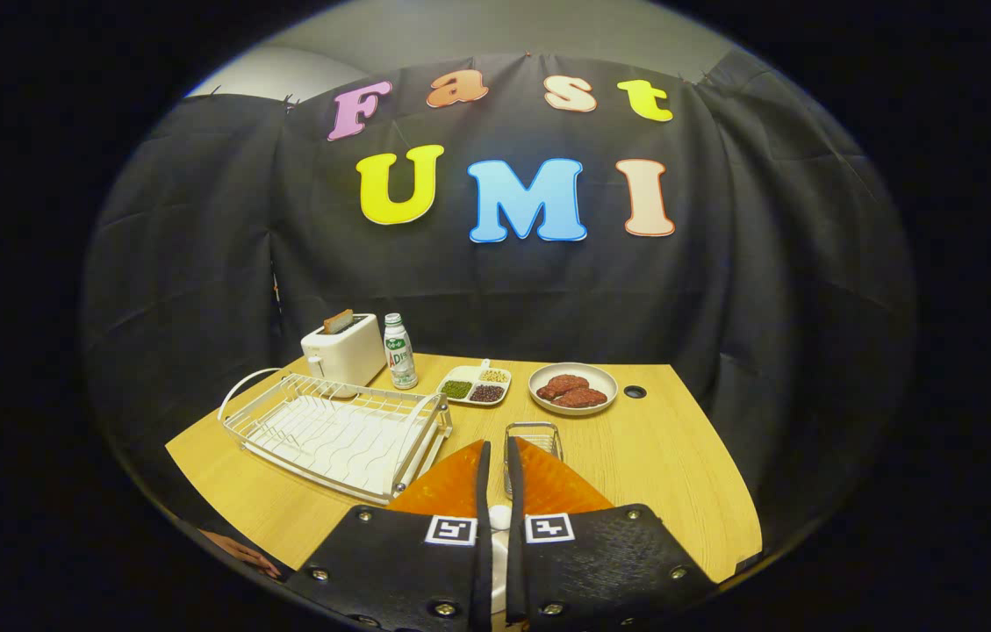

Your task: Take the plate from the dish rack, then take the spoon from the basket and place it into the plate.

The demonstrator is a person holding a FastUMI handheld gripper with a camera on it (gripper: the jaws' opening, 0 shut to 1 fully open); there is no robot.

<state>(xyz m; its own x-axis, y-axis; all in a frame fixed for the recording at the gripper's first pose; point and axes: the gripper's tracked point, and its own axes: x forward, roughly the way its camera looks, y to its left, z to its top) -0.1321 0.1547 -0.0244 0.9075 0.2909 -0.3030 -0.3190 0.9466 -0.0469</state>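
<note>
- The plate [548, 487], orange and ribbed, sits at the lower middle of the frame, held edge-on between the two fingers of the tool [496, 456], with its surface showing on both sides of them.
- The tool's black fingers [484, 478] stand nearly together, with only a thin slit between them, and both press on the plate's edge.
- The basket [534, 436], a small wire one, stands on the counter [662, 456] just beyond the fingertips, partly hidden behind the plate; whether a spoon lies in it cannot be told.
- The dish rack [337, 430], white wire with a looped handle at its far end, lies at the left of centre, its near corner just beside the plate; its slots hold nothing.
- Behind the rack, at the counter's far left, a white toaster [343, 349] has a slice of toast [338, 321] poking from its top.
- A small bottle [399, 353] with a green label stands just right of the toaster.
- Further right lies a divided tray [475, 386] with green, dark and pale fillings.
- Beside it, a round bowl [572, 389] holds reddish-brown pieces.
- A dark round hole [635, 391] in the counter lies just right of the bowl.
</note>
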